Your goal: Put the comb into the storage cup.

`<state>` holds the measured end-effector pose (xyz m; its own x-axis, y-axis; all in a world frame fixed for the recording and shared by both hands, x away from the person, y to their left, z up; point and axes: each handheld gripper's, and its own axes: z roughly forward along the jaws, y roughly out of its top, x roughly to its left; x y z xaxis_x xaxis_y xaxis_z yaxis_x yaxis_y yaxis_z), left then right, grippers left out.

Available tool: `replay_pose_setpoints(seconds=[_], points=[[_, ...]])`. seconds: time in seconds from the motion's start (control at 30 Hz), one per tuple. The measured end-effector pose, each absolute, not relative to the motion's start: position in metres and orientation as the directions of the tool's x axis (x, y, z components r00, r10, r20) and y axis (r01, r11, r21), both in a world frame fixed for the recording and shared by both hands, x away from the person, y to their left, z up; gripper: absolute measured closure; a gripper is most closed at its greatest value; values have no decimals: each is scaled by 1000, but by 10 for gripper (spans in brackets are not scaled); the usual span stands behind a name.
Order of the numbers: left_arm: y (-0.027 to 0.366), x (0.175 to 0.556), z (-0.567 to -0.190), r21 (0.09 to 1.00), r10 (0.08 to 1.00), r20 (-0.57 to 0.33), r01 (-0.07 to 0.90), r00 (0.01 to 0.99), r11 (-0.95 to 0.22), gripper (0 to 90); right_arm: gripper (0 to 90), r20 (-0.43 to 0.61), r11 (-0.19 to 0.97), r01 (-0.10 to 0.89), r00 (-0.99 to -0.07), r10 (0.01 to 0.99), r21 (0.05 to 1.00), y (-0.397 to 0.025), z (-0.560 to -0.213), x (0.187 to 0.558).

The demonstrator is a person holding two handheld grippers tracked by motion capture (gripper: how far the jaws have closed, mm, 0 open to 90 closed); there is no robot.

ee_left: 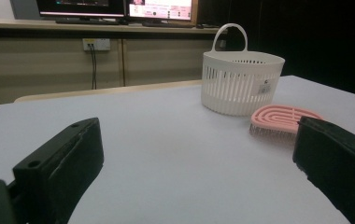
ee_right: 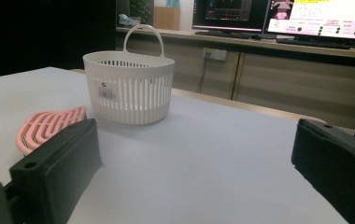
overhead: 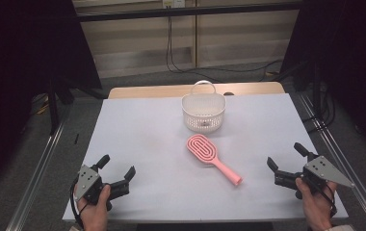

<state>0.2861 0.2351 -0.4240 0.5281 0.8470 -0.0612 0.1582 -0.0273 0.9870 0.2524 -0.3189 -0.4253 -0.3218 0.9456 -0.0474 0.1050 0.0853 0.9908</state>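
Both tools, left tool (overhead: 120, 170) and right tool (overhead: 285, 162), gape empty; brush (overhead: 213, 158) lies untouched between them, basket (overhead: 203, 112) beyond: nothing done.

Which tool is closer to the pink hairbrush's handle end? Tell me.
The right tool: the pink hairbrush points its handle end toward that side, while the left tool sits farther off across the table.
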Motion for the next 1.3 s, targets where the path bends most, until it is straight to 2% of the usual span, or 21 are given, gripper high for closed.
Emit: replay_pose_setpoints(seconds=[0.3, 0.67, 1.3], points=[[235, 286, -424, 986, 848, -51, 159, 527, -40, 19, 3, -18, 67, 136, -332, 943, 989, -319, -427, 255], [234, 285, -424, 987, 842, -54, 155, 536, -35, 19, 5, -83, 139, 120, -381, 921, 983, -304, -429, 261], [233, 287, -424, 987, 837, -50, 154, 546, -42, 18, 2, -76, 150, 115, -485, 871, 982, -272, -427, 275]])
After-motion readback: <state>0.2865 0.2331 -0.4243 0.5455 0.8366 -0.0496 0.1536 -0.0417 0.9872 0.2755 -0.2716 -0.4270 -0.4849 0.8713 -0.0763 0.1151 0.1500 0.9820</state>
